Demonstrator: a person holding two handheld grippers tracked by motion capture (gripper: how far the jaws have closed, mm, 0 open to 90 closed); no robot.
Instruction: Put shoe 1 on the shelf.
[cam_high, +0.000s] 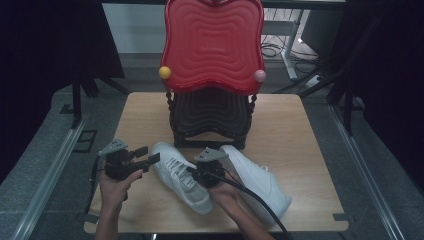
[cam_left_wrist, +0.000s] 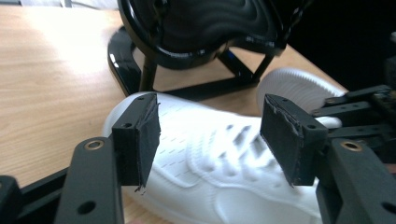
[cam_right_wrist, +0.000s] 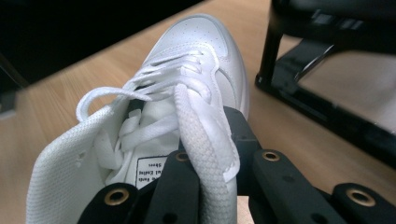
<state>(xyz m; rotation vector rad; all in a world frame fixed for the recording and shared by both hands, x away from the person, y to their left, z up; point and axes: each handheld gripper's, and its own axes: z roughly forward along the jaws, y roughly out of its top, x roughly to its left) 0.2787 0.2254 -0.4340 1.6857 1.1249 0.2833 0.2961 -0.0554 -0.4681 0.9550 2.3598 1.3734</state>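
Left gripper (cam_high: 150, 155) held low at the table's (cam_high: 300, 130) left front, jaws spread wide with nothing between the pads (cam_left_wrist: 144, 135), aimed across the left shoe (cam_high: 180, 175) just ahead of it. Seen along its jaws, laced top of that shoe lying straight in front, black stand (cam_left_wrist: 196, 42) beyond, toe of the right shoe (cam_left_wrist: 299, 84) farther off. Next over, right gripper (cam_high: 200, 175) clenched on the wall (cam_right_wrist: 205, 144) of the left shoe's opening, one jaw inside beside the tongue label, one outside; a lace loop (cam_right_wrist: 107, 95) lying loose on that shoe. Right shoe (cam_high: 260, 180) flat on the table just right of that hand, untouched. Red seat (cam_high: 212, 45) tipped up behind. Judged early: grip taken, shoe barely off the table if at all, carrying or placing still ahead, second shoe not begun.
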